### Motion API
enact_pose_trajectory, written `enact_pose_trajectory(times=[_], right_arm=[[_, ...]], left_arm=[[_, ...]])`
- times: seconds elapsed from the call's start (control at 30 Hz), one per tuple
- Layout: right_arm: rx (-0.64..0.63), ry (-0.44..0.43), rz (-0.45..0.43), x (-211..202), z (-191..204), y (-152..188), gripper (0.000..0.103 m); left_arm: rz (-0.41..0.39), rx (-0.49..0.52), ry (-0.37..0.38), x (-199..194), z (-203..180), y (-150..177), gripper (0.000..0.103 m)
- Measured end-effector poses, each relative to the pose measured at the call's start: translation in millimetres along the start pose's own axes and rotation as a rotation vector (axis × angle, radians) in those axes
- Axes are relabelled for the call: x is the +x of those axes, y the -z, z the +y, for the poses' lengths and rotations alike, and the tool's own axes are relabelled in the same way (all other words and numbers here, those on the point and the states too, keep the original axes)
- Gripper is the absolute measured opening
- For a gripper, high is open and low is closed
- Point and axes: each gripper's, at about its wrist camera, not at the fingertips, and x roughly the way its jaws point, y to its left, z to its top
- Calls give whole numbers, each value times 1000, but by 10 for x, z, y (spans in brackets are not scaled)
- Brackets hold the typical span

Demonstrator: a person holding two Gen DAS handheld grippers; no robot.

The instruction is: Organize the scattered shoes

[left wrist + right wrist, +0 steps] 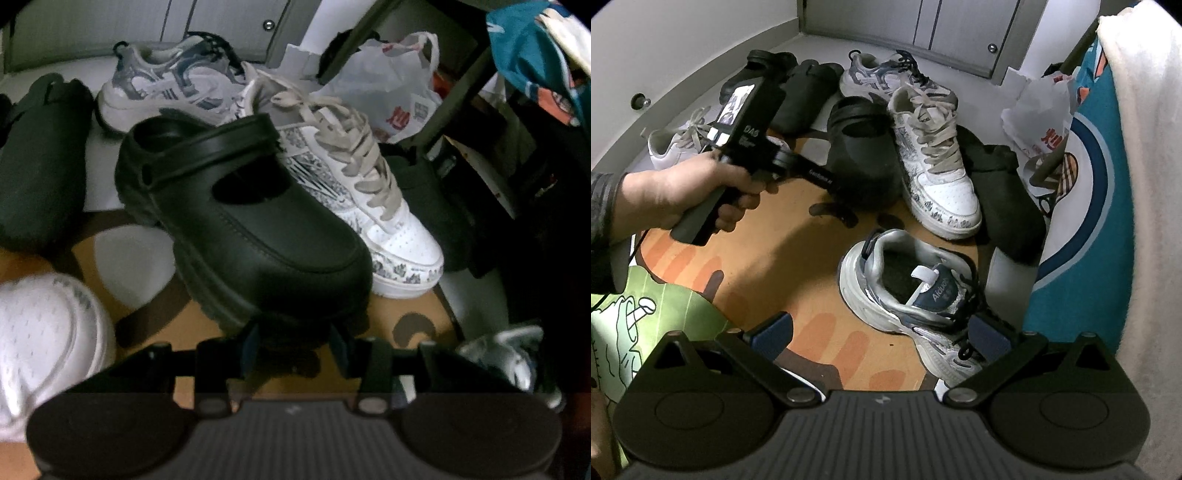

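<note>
A black clog [240, 221] [860, 158] fills the left wrist view, heel away and toe toward me. My left gripper [297, 338] [836, 184], held by a hand [676, 192], has its fingers at the clog's toe. The dark sole hides whether the pads press on it. My right gripper [881, 332] stands open over a grey-and-blue sneaker [916, 295] [506, 354], whose laces lie by the right finger. A white patterned sneaker [354, 192] [934, 162] lies right of the clog. A second grey-and-blue sneaker [162, 88] [882, 74] sits behind.
Another black clog [37, 166] [809, 92] and a white sneaker [44, 332] [676, 144] lie left. A black shoe [1004, 192] lies right. An orange mat [775, 251] covers the floor. A plastic bag [1041, 110] and teal cloth [1089, 221] crowd the right. Cabinet doors [960, 29] stand behind.
</note>
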Motion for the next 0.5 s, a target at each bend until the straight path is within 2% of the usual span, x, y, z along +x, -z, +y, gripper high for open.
enact_pose_trajectory(times=[0.17, 0.23, 0.37, 0.5], right_arm=[[11, 0, 6, 3, -6, -3, 103], [5, 6, 9, -5, -2, -7, 103], [38, 23, 14, -36, -42, -27, 103], [18, 71, 33, -43, -2, -20, 103]], left_arm=[[2, 2, -8, 72, -73, -13, 45], [18, 33, -26, 51, -128, -7, 45], [10, 38, -29, -105, -114, 35, 43], [7, 29, 10, -331, -169, -1, 43]])
